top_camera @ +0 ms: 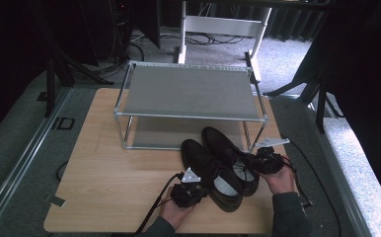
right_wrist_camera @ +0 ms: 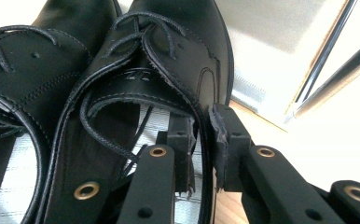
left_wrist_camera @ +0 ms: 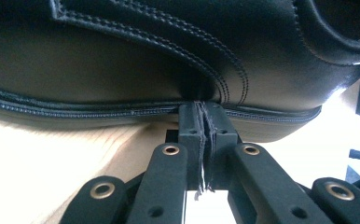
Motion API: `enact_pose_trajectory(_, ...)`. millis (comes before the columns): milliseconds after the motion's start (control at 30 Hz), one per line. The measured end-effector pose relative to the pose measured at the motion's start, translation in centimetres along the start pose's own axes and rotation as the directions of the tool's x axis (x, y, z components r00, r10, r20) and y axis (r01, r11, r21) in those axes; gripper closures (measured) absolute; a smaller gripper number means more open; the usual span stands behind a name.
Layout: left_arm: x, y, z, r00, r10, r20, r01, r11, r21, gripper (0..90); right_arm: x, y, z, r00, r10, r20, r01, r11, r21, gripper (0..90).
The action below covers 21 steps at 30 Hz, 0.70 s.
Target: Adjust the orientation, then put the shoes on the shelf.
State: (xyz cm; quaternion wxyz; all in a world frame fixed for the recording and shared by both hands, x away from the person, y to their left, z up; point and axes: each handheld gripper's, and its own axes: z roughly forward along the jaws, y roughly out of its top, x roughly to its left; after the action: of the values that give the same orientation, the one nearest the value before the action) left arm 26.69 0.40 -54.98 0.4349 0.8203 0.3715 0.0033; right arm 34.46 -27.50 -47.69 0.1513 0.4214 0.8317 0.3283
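Observation:
Two black leather lace-up shoes stand side by side on the wooden table (top_camera: 109, 173), the left shoe (top_camera: 209, 173) slightly nearer than the right shoe (top_camera: 225, 145). My left gripper (top_camera: 198, 190) is shut with nothing between its pads. In the left gripper view its tips (left_wrist_camera: 201, 116) touch the left shoe (left_wrist_camera: 122, 56) at the sole seam on its outer side. My right gripper (top_camera: 253, 163) is at the right shoe's opening. In the right gripper view it (right_wrist_camera: 201, 126) is open a little and straddles the rim of the right shoe (right_wrist_camera: 178, 60), one jaw inside and one outside.
A two-tier metal shoe rack (top_camera: 188, 91) with grey shelves stands on the table just behind the shoes, its right front post (top_camera: 263, 126) close to the right shoe's toe. Bare wood lies to the left. Cables trail off the table's near edge.

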Motion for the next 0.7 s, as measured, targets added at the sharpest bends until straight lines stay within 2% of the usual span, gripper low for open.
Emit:
enact_pose_trajectory(33,0.0,0.0,0.0,1.0,0.0,0.0,0.0,1.0,0.0,87.4,0.0,0.0,0.0,1.0,-0.002,0.001,0.002,1.0,0.0,77.9)
enact_pose_trajectory(100,-0.1,-0.1,-0.1,0.9993,0.037,0.011,-0.037,0.9993,0.001,81.6,0.1,-0.1,0.0,0.9999,0.012,0.007,-0.012,1.0,-0.006,75.8)
enact_pose_trajectory(200,-0.3,-0.2,-0.1,0.9972,0.073,-0.015,-0.073,0.9973,0.007,75.2,0.1,-0.3,-0.1,0.9996,0.023,0.019,-0.023,1.0,-0.008,72.3)
enact_pose_trajectory(400,0.0,-0.6,-1.2,0.996,0.084,-0.033,-0.084,0.9965,-0.005,64.9,0.1,-0.9,-1.6,0.9986,0.053,0.0,-0.053,0.997,-0.047,60.5)
enact_pose_trajectory(533,0.3,-1.0,-2.5,0.992,0.103,-0.073,-0.105,0.9943,-0.021,61.4,0.7,-0.9,-3.2,0.9992,0.033,-0.023,-0.035,0.997,-0.074,51.8)
enact_pose_trajectory(567,0.3,-1.0,-2.5,0.992,0.103,-0.073,-0.105,0.9943,-0.021,60.6,0.7,-0.9,-3.2,0.9992,0.033,-0.023,-0.035,0.997,-0.074,51.8)
enact_pose_trajectory(600,0.6,-1.1,-3.2,0.9902,0.102,-0.095,-0.105,0.994,-0.03,60.6,1.0,-0.9,-3.5,0.9993,0.027,-0.027,-0.029,0.997,-0.077,51.2)
enact_pose_trajectory(700,1.1,-1.3,-4.0,0.9888,0.094,-0.116,-0.1,0.994,-0.044,59.0,1.8,-1.1,-4.1,0.9994,0.01,-0.032,-0.013,0.998,-0.067,48.7)
